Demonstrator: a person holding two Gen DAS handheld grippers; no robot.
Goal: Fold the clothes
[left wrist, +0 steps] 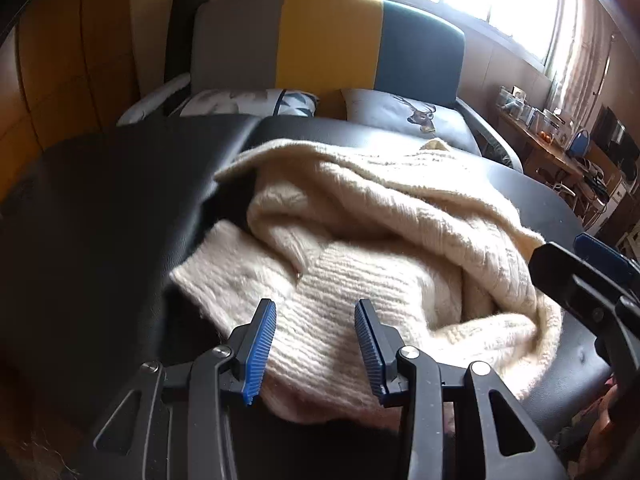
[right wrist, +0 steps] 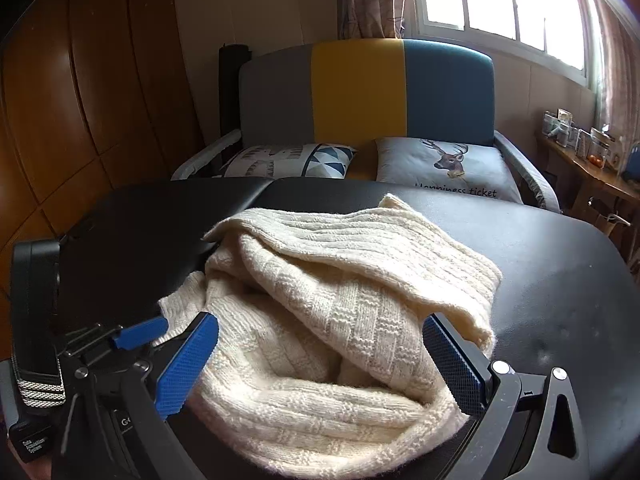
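At twelve o'clock a sofa (right wrist: 366,92) with a grey, yellow and teal back holds a deer-print cushion (right wrist: 448,164) and a triangle-patterned cushion (right wrist: 296,160), a bright window (right wrist: 500,4) sits at one o'clock, wooden cabinets (right wrist: 80,100) at ten, and a cluttered side shelf (right wrist: 592,160) at three.

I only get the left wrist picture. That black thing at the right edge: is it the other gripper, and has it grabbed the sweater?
Observer: Yes, that's the right gripper. It's open, with the near fold of the sweater between its fingers, and it hasn't closed on it.
Operator: Is anything written on the deer pillow?
Observer: Yes. Under the deer, the pillow has a line ending in "ticket". The table edge cuts off the first word.
Operator: What's the knit like on that side?
Observer: A basket-weave of small blocks.
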